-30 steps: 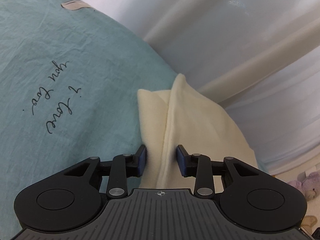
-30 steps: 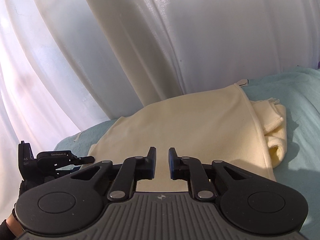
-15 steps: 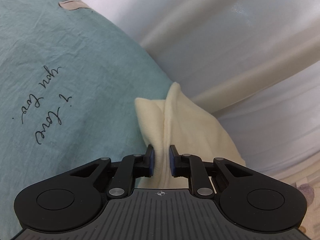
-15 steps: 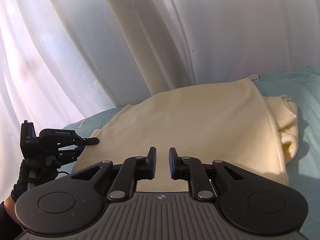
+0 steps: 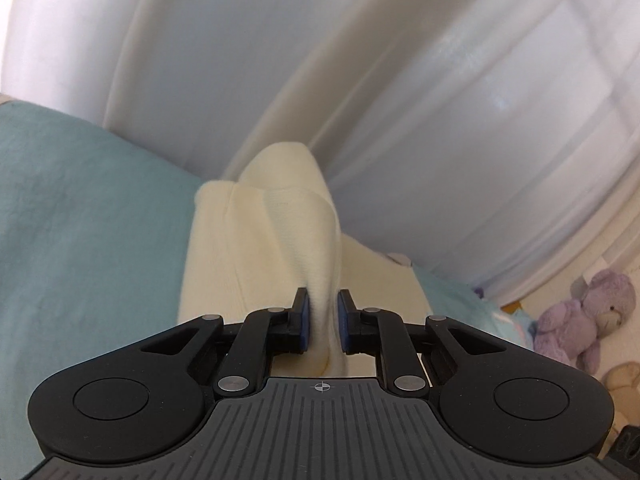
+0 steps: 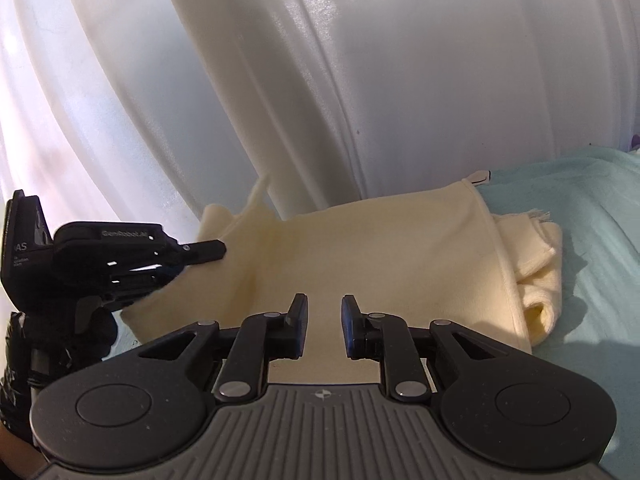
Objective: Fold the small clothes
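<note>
On the pale teal bed sheet [image 6: 580,240] lies the cream-yellow knitted small garment [image 6: 380,256], spread flat in its middle, with its right part rolled into a thick bundle at the edge. Behind the bed hangs a white translucent curtain [image 6: 360,80] that fills the upper part of both views. The left gripper [image 5: 323,322], black with blue pads, has its jaws nearly together and they pinch a fold of the cream garment [image 5: 280,248]; the pads press on the cloth from both sides, and the cloth rises from the sheet in a soft ridge that runs away from the fingers. In the right wrist view the same left gripper [image 6: 216,250] shows at the left edge, held by a hand in a dark glove [image 6: 24,364], and its tip is on the left corner of the garment, which is lifted a little above the sheet. The left jaws have just been closing on this fold. The right gripper [image 6: 324,324] stands over the near edge of the flat cloth; its jaws have a narrow gap and have just been opening slightly, and nothing is between the pads, the cloth is only seen below them. At the far right of the left wrist view a lilac plush teddy bear [image 5: 588,316] sits beside the bed, near the bottom of the curtain.
</note>
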A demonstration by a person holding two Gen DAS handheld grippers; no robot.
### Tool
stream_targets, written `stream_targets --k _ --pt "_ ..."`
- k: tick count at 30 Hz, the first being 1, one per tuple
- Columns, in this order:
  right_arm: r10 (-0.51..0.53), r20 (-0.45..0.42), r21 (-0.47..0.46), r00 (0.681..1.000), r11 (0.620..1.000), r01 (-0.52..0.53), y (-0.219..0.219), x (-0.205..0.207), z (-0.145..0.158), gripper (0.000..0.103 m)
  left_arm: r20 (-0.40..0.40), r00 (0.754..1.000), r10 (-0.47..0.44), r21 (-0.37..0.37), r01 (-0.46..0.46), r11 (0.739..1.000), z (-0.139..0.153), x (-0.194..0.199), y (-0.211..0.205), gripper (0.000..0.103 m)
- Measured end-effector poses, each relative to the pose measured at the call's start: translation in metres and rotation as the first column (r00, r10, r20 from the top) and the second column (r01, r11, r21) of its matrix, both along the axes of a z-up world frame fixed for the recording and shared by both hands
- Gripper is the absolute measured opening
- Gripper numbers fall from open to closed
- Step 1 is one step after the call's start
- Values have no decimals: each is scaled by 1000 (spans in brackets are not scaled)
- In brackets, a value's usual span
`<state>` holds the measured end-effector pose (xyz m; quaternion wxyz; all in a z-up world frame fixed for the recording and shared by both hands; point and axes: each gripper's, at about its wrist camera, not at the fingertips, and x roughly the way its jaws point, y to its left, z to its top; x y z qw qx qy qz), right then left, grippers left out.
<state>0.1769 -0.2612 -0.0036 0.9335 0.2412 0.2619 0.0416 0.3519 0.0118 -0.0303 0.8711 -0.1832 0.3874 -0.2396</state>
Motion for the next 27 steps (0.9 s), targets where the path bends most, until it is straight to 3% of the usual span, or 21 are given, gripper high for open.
stream_targets --k 4,8,23,27 --pt "-3 -20 -27 1000 1000 3 -3 -4 -3 18 -58 998 -20 119 27 992 -28 -3 -36 18" --pt "-19 -47 -10 999 1000 19 -11 -4 -9 18 -37 999 -27 135 32 990 -32 -10 -41 21" --pt "24 -70 39 997 999 -21 -8 12 -16 19 -118 992 -49 -19 47 999 -33 -19 -20 40" --pt "46 -90 66 995 997 -40 -9 20 -21 25 -132 986 -103 -63 95 993 -36 -36 -13 51"
